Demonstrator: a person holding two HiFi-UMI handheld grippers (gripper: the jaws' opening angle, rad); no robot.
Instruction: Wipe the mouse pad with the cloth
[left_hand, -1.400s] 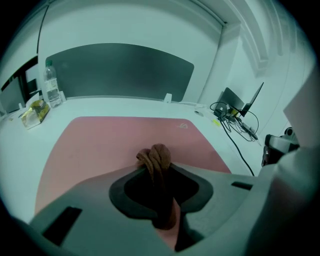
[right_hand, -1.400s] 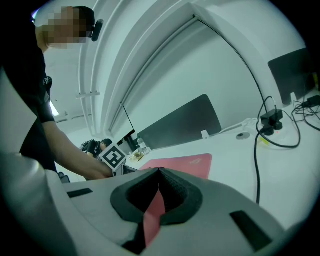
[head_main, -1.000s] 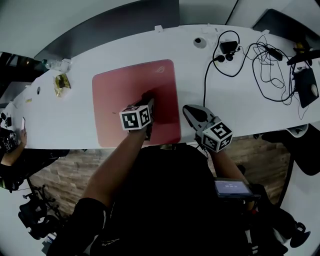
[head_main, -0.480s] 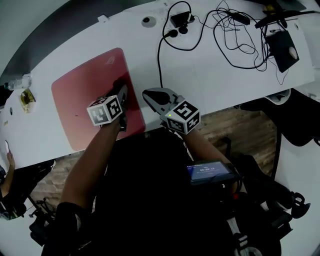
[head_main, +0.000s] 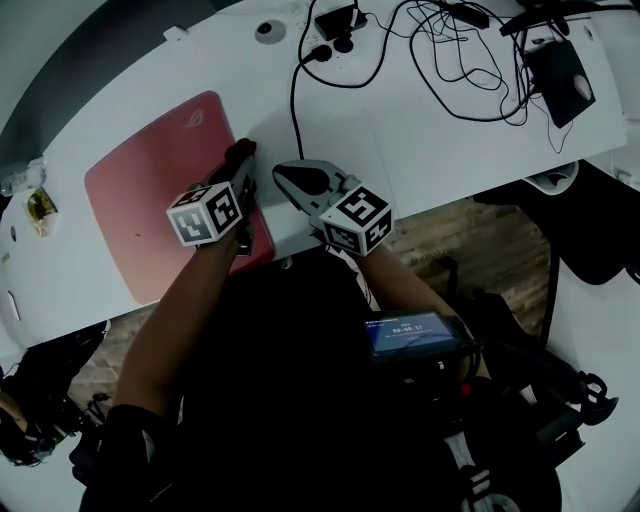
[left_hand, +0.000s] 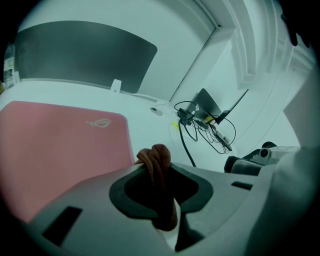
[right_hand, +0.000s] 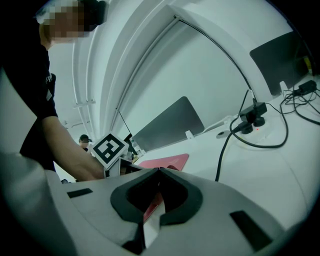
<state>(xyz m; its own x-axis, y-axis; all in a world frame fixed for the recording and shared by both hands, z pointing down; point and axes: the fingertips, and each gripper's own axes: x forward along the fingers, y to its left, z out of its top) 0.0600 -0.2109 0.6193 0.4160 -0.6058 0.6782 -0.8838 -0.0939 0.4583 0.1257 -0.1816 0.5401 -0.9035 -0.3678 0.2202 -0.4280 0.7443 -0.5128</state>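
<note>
1. Left gripper: the jaws are clenched on a bunched brown-red cloth. A rounded fold stands clear above the jaw tips. The rest of the cloth runs down between the jaw bodies, and its lower end is hidden there.
2. Contact between the cloth and the surface below cannot be told. The jaw bodies mask it in the left gripper view, and the head view is too dim and small there.
3. Right gripper: the jaws are closed with tips meeting, and nothing is gripped. Only a sliver of red and white background shows through the opening below the tips.
4. Mouse pad: red, lying flat on the white table at the left of the head frame. The cloth-bearing jaws sit at the pad's right edge. In the left gripper view the cloth shows just right of that edge, over white table.
5. The pad's lower right portion is covered by the left gripper and the forearm. In the left gripper view the pad is cut off at the left.
6. The right gripper lies just beside the left, to the right of the pad and over bare table. Its own view shows the left gripper's marker cube at centre left.
7. Black cables lie tangled at the upper right, well apart from both jaws.
</note>
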